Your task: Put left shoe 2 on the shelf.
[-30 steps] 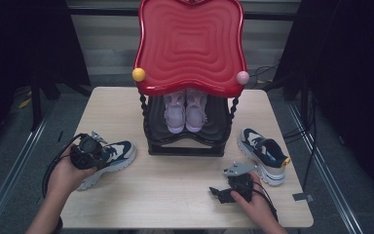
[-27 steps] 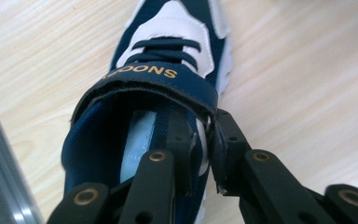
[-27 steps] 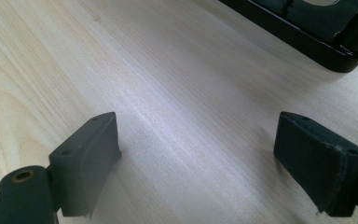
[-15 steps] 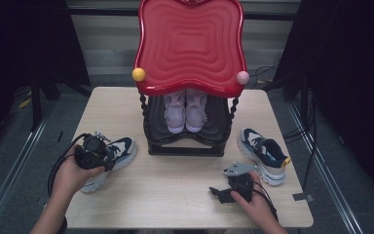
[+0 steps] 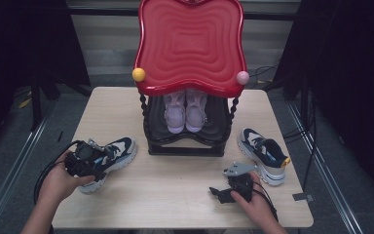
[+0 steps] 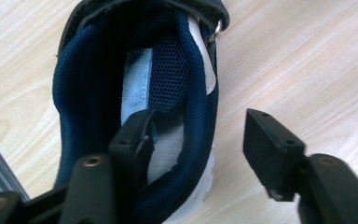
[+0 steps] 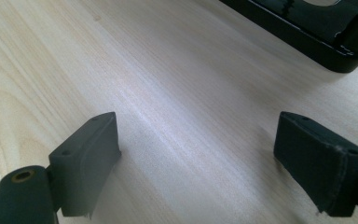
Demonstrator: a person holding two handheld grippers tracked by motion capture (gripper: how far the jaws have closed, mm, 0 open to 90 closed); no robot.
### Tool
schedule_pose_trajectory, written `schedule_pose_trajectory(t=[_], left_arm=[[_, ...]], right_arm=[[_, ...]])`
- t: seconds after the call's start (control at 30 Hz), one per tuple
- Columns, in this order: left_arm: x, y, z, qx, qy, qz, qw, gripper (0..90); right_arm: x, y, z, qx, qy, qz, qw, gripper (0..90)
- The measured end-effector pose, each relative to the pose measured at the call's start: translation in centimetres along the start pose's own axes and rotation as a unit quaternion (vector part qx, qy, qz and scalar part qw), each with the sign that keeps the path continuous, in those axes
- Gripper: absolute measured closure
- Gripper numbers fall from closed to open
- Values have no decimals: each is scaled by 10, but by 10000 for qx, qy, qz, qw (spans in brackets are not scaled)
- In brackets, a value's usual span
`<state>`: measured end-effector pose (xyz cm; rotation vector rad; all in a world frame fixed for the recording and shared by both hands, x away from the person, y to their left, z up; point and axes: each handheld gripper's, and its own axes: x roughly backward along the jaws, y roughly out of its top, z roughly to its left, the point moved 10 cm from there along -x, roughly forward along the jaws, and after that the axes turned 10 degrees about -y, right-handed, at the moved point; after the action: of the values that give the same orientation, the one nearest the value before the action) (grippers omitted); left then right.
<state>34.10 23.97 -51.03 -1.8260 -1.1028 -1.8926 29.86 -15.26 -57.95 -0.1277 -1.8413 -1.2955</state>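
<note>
Left gripper [image 6: 193, 140]: jaws just opened, 1 inside shoe [image 6: 135, 93], collar unpinched.
Right gripper [image 7: 196, 163]: jaws apart, over table [image 7: 168, 70].
Shoe: 8 o'clock of rack [image 5: 185, 141].

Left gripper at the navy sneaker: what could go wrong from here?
1. The left gripper has just been opening; one jaw sits inside the navy sneaker's collar, the other outside, pads apparently not pressing. Lifting now would likely leave or drop it.
2. That sneaker lies near the table's left front edge; a nudge could push it off.
3. The right gripper is open over bare wood, too far to steady anything.
</note>
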Motion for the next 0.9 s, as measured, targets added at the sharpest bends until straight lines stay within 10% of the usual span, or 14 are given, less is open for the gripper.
schedule_pose_trajectory(t=[0.27, 0.9], left_arm=[[-5, 4, -9, 151, -218, 194, 9995, 750], [-21, 55, -23, 1081, -292, -335, 9931, 775]], right_arm=[[0, 0, 0, 0, 0, -1, 10000, 134], [0, 0, 0, 9, 11, -3, 10000, 134]])
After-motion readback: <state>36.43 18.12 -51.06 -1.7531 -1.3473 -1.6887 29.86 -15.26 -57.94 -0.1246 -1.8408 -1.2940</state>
